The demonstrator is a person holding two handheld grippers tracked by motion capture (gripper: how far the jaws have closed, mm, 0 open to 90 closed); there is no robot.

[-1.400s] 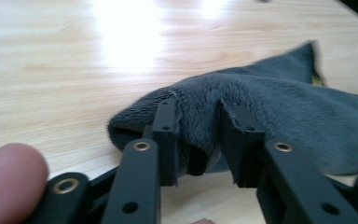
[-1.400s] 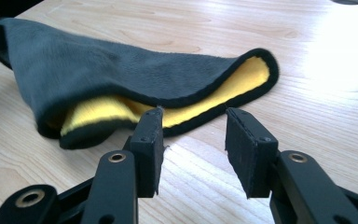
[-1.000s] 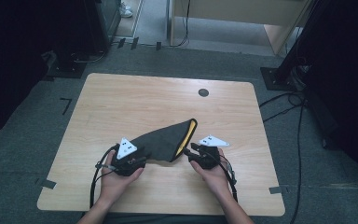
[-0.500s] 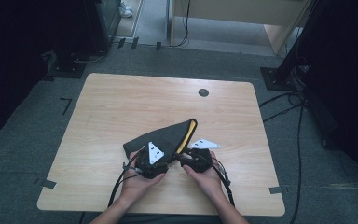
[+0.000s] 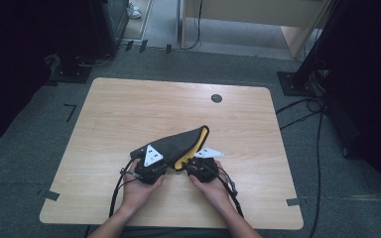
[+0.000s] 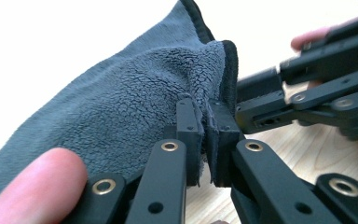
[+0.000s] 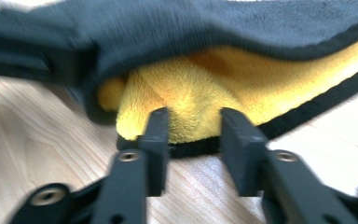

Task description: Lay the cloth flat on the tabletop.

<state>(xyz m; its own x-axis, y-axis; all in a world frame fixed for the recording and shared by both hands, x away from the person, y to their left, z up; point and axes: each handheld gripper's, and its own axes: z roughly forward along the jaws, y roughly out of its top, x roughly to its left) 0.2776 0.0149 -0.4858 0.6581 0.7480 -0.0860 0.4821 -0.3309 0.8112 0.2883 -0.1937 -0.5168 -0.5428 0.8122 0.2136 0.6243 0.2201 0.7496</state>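
Pinching the cloth (image 6: 135, 107) corner, your left gripper (image 6: 204, 140) is clamped; your right gripper (image 7: 191, 135) stands spread, the yellow edge just ahead between its jaws.

Grey cloth (image 5: 171, 145) yellow inside, black-edged
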